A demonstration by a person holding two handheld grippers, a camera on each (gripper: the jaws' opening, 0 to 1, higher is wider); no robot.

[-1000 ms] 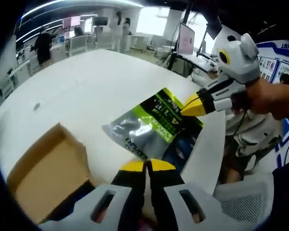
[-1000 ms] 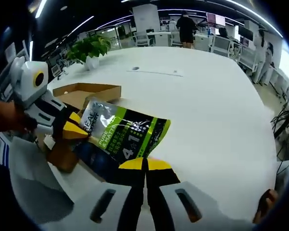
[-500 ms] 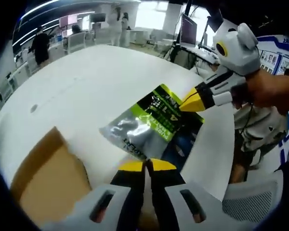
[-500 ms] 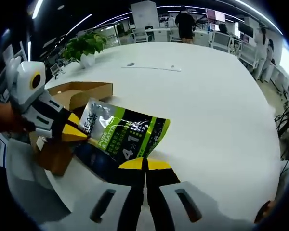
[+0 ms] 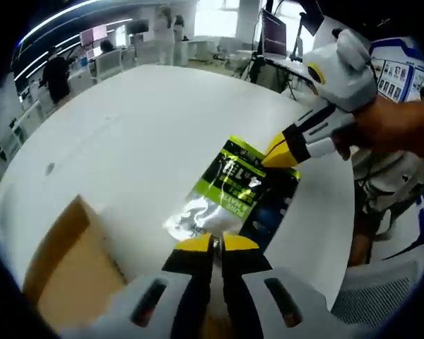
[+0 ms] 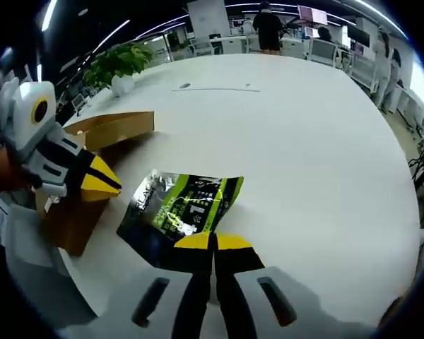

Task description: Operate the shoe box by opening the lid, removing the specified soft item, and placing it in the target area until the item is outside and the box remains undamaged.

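Now a green and black foil pouch (image 6: pixel 180 215) lies low and centre in the right gripper view, on a white table (image 6: pixel 304 141). The right gripper (image 6: pixel 213 242) pinches its near edge, yellow tips together. At left, the left gripper (image 6: pixel 104 185) shows closed tips just off the pouch, apart from it. Behind it sits an open cardboard shoe box (image 6: pixel 99 138). In the left gripper view, the box (image 5: pixel 71 261) fills the lower left.

R gripper (image 6: pixel 213 242) jaws closed on near edge of green/black pouch (image 6: pixel 186 212) lying on white table (image 6: pixel 304 162); L gripper (image 6: pixel 99 185) at left, by open cardboard box (image 6: pixel 92 134).
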